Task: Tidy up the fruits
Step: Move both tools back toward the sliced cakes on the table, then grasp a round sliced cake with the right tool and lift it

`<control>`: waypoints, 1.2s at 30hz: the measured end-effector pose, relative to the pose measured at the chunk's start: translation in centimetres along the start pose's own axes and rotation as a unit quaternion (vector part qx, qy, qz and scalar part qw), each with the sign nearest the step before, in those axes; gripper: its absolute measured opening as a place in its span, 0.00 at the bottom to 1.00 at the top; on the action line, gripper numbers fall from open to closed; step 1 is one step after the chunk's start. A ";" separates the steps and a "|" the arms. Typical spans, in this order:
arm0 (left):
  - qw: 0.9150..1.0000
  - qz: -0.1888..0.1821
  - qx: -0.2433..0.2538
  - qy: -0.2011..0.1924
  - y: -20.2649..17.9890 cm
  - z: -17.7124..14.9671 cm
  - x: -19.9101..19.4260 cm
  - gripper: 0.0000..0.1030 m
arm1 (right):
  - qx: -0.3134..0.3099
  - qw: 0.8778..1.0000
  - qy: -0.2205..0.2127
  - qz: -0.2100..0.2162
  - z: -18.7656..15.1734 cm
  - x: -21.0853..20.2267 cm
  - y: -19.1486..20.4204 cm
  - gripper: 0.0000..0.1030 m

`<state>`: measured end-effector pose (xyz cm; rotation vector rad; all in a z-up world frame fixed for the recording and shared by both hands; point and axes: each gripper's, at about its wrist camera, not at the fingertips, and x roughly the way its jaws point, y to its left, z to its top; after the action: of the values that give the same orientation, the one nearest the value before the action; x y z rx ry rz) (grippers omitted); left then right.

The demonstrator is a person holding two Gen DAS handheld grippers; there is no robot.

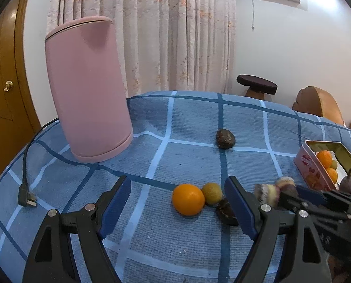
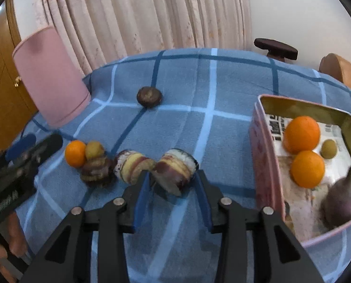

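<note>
My right gripper (image 2: 173,181) is shut on a purple-and-white cut fruit (image 2: 176,173) just above the cloth; it shows in the left wrist view (image 1: 286,185). A second cut piece (image 2: 131,166) lies left of it. An orange (image 2: 75,153), a small yellow-green fruit (image 2: 94,149) and a dark fruit (image 2: 96,171) sit together further left. My left gripper (image 1: 177,200) is open, with the orange (image 1: 188,199) and yellow-green fruit (image 1: 212,193) between its fingers. A dark round fruit (image 1: 225,138) lies alone further back. The pink tin (image 2: 266,165) holds oranges (image 2: 301,135) and a purple pear-shaped fruit (image 2: 341,202).
A tall pink canister (image 1: 88,89) stands at the back left on the blue checked cloth (image 1: 187,122). A black cable with plug (image 1: 26,198) lies at the left edge. A curtain, a dark stool (image 1: 256,84) and a wooden chair back (image 1: 317,103) are behind the table.
</note>
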<state>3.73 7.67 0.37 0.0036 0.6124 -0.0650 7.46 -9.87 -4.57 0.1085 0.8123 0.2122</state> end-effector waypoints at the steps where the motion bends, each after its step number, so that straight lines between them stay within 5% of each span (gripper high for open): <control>1: 1.000 -0.002 0.001 -0.001 0.0 0.0 0.0 0.80 | -0.001 1.000 0.003 0.002 0.1 0.2 0.0 0.42; 9: 0.999 -0.036 0.026 -0.016 -1.2 0.0 -0.4 0.80 | -0.001 1.000 -0.003 0.025 -0.1 -0.3 -0.3 0.39; 10: 0.998 -0.045 0.028 -0.017 -1.4 0.0 -0.4 0.80 | -0.003 1.000 -0.018 0.020 -0.3 -1.0 -0.2 0.29; 11: 0.998 -0.056 0.029 -0.018 -1.5 0.0 -0.5 0.80 | -0.012 0.999 -0.032 0.011 -0.3 -1.8 0.0 0.04; 14: 0.994 -0.094 0.040 -0.024 -2.3 -0.1 -0.9 0.80 | -0.029 0.997 -0.075 -0.004 -0.6 -4.0 0.4 0.08; 21: 0.993 -0.094 0.069 -0.020 -3.6 -0.4 -0.9 0.80 | -0.024 0.997 -0.064 0.031 -0.8 -4.0 -0.1 0.13; 24: 0.995 -0.077 0.048 -0.027 -2.6 0.1 -1.0 0.80 | -0.022 0.996 -0.082 0.029 -0.5 -4.3 0.2 0.54; 25: 0.996 -0.072 0.045 -0.027 -2.4 0.1 -1.0 0.80 | -0.024 0.996 -0.085 0.020 -0.3 -4.0 0.4 0.56; 28: 0.998 -0.037 0.034 -0.032 -1.7 0.3 -0.9 0.80 | -0.028 0.998 -0.060 0.004 0.8 -2.3 1.0 0.51; 31: 0.999 -0.027 0.026 -0.038 -1.1 0.4 -1.1 0.80 | -0.038 0.998 -0.039 -0.014 1.9 0.0 1.4 0.32; 36: 0.999 -0.022 0.017 -0.044 -0.3 0.5 -1.4 0.80 | -0.023 0.999 -0.026 -0.015 3.4 1.9 0.7 0.35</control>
<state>2.88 7.46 1.61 0.0196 0.5225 -0.1179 11.15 -8.76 -3.48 0.0575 0.7572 0.1990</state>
